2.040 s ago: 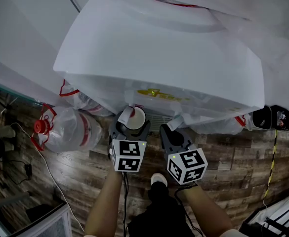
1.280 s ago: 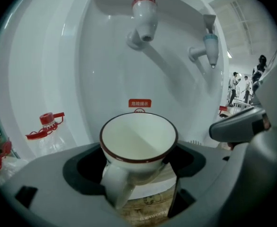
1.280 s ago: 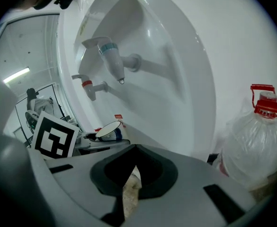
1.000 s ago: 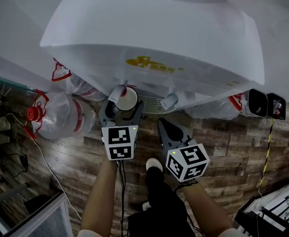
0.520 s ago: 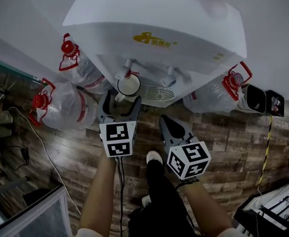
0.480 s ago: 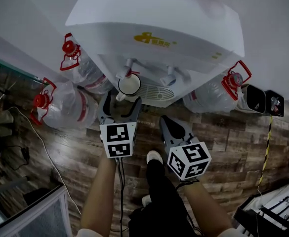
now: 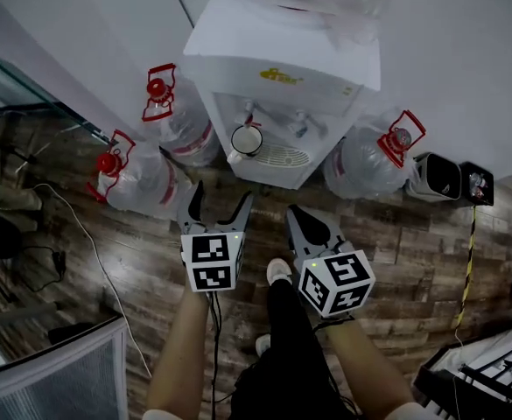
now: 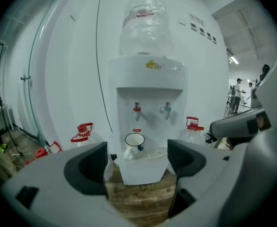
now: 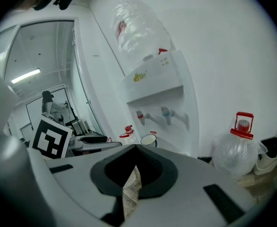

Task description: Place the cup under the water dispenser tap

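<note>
The white cup (image 7: 247, 140) stands upright on the drip tray of the white water dispenser (image 7: 284, 64), below its red tap (image 8: 137, 109). The left gripper view shows the same cup (image 8: 134, 141) well ahead of the jaws, handle turned to the left. My left gripper (image 7: 220, 196) is open and empty, back from the dispenser over the wooden floor. My right gripper (image 7: 296, 212) is shut with nothing in it, beside the left one. The right gripper view shows the cup (image 9: 148, 140) just beyond the closed jaws of the right gripper (image 9: 134, 167).
Large water bottles with red handles lie on the floor left of the dispenser (image 7: 175, 119) (image 7: 133, 182) and right of it (image 7: 371, 160). A black box (image 7: 435, 175) sits at the far right. A white cable (image 7: 73, 234) trails on the floor at left.
The left gripper has let go of the cup, opened and drawn back from the dispenser. The cup stays on the drip tray. Both grippers are now farther from the dispenser.
</note>
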Motion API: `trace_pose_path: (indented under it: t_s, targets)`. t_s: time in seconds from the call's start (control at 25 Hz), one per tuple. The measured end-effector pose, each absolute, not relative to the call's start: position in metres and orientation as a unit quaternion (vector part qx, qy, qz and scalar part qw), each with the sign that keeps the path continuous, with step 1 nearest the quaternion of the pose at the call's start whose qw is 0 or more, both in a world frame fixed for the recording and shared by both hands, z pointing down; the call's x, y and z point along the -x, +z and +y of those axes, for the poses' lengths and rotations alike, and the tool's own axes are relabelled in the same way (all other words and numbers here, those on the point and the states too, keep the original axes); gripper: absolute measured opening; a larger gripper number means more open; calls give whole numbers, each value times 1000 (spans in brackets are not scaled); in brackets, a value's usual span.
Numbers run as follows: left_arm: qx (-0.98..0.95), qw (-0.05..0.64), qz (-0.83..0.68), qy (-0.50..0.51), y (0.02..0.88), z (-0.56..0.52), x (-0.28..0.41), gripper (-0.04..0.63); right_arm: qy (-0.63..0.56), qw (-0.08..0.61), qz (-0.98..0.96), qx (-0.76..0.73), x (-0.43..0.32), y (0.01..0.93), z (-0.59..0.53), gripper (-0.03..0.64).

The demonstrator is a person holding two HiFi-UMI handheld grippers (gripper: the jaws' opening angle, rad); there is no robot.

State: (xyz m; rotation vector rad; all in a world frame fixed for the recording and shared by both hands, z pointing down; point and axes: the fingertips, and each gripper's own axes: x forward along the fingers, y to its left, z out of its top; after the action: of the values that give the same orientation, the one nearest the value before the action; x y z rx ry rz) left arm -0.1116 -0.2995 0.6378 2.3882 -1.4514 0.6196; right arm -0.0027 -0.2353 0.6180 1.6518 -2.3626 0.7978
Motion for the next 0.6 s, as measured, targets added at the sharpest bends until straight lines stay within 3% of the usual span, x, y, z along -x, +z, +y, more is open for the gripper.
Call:
trace_pose_path:
  t_s: [0.6]
  targets:
    - [-843,150,-485,180,442,-139,135,386,202,78,-799,-561,26,427,-107,20]
